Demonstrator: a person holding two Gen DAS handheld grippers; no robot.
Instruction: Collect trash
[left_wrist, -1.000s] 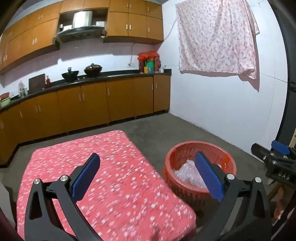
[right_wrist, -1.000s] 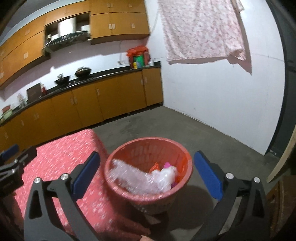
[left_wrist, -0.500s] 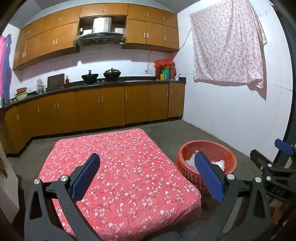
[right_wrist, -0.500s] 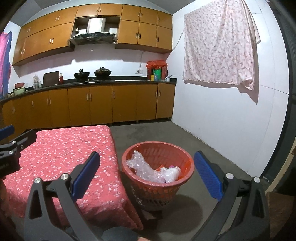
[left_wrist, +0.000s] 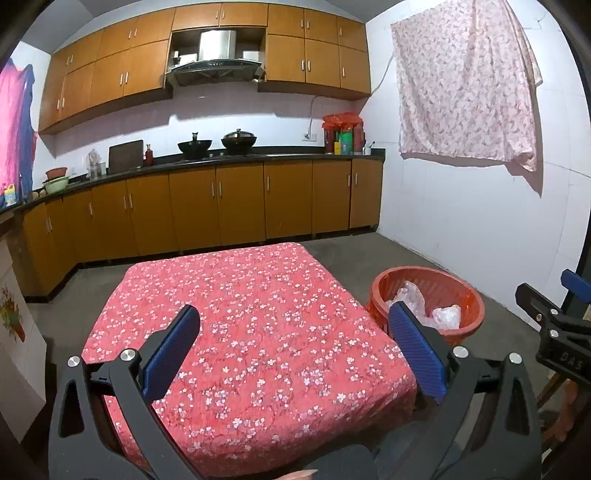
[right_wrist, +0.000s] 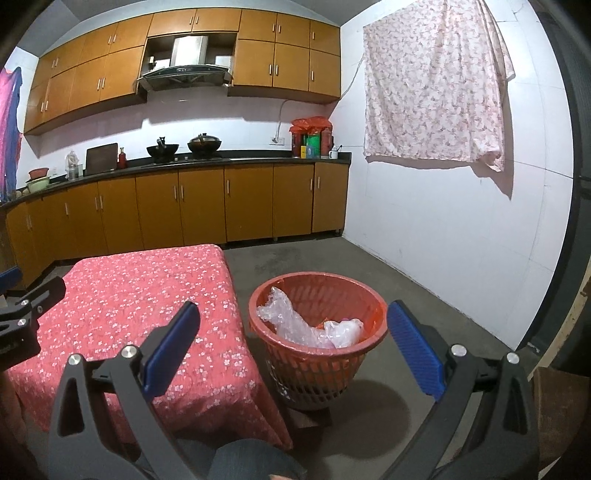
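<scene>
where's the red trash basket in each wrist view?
Left wrist: round red plastic basket at right of centre, partly behind the gripper's right finger.
Right wrist: same basket at lower centre, between the fingers.
Shared landmark: red floral tablecloth, directly left of the basket.

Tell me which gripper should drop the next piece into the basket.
Right. The right gripper faces the red basket head-on; the left gripper hangs over the table, basket off beside it.

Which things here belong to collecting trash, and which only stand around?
For the job: red basket; clear plastic wrap inside it.

Just around: table with floral cloth; two pots on the counter; hanging sheet.
</scene>
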